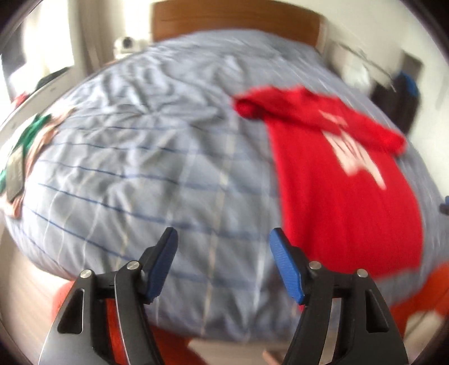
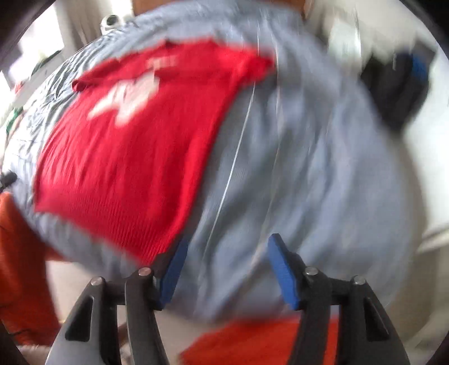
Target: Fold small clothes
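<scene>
A red sweater [image 1: 345, 196] with a white chest print lies spread flat on the bed [image 1: 157, 157], toward its right side, hem at the foot edge and one sleeve bunched up near the collar. The bed wears a wrinkled pale blue checked cover. Both tongs hover over the foot edge, released and grasping nothing: the left tongs [image 1: 224, 264] beside the sweater's left border, the right tongs [image 2: 226, 271] just off its hem corner. A wooden headboard [image 1: 235, 19] stands behind.
</scene>
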